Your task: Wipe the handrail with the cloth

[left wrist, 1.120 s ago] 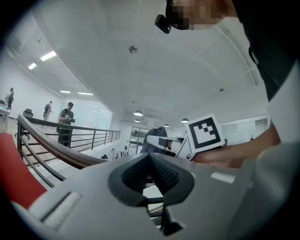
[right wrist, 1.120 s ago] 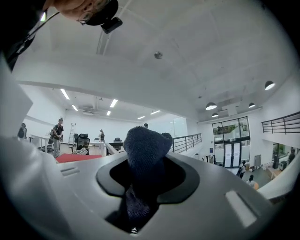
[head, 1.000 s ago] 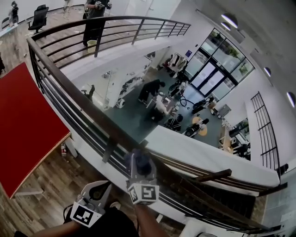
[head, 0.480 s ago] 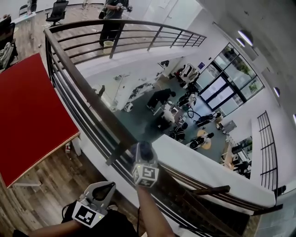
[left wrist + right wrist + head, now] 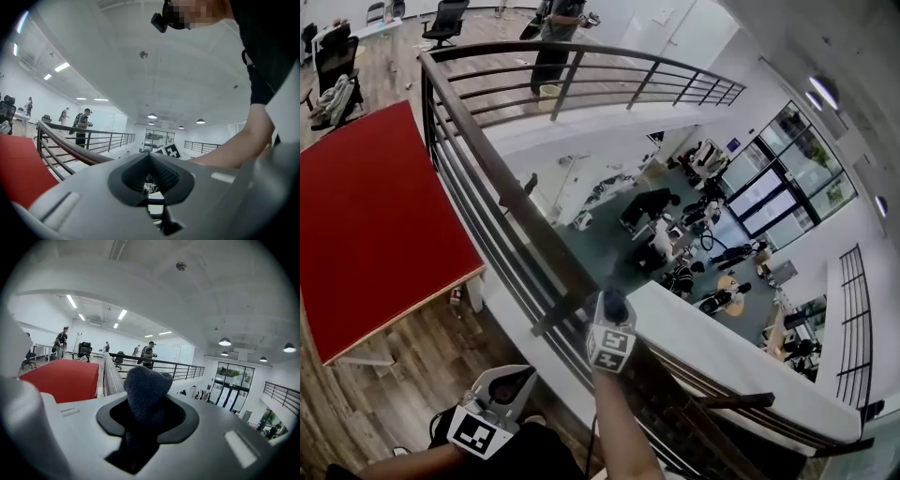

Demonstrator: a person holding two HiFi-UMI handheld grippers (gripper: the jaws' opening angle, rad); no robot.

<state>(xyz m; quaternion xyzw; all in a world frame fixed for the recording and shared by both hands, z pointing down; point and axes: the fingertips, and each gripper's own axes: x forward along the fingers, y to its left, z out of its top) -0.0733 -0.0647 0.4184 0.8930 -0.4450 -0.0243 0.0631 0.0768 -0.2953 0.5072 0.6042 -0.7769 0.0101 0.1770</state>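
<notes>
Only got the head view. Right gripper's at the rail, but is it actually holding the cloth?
Observer: Yes. In the right gripper view the right gripper is shut on the cloth, a dark wad poking past the jaw tips.
Operator: Left one carrying anything?
Observer: No. The left gripper has its jaws together, nothing between them.
Operator: Rail surface?
Observer: Up close the handrail shows a pale, streaky grain, just left of the cloth in that view.
</notes>
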